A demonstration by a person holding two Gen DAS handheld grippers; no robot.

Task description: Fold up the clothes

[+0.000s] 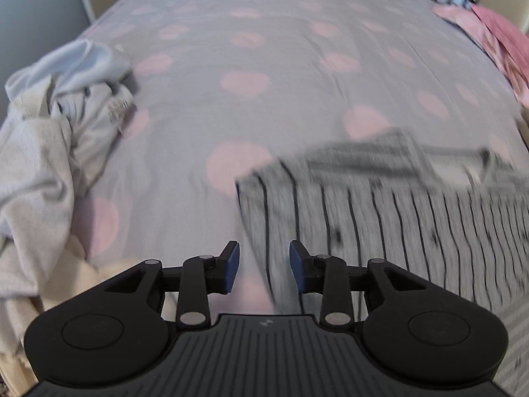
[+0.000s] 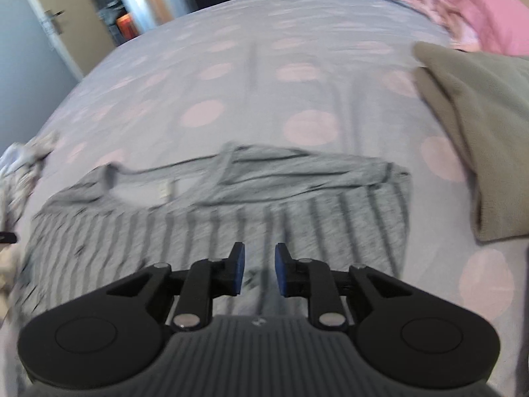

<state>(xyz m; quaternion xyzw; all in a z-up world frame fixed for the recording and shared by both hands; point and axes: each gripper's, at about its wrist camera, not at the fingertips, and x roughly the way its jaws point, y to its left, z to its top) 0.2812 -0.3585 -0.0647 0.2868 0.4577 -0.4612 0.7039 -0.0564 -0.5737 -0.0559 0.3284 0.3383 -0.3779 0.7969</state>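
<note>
Grey striped top (image 2: 231,231) flat on dotted bedspread (image 2: 231,82) — seemingly folded, both jaws apart

Both my wrist cameras look steeply down along their fingers, close above the bed (image 1: 264,66); both views share the striped grey garment (image 1: 413,225), left view catching its left edge.

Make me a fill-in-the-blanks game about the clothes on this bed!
1. The bedcover is grey with big ____ dots.
2. The grey top lying flat under both grippers has thin dark ____.
3. Nothing sits between the fingers of the left gripper or the right gripper, so both are ____.
4. In the right wrist view, the folded cloth beside the top is ____ in colour.

Missing words: pink; stripes; open; olive
</note>
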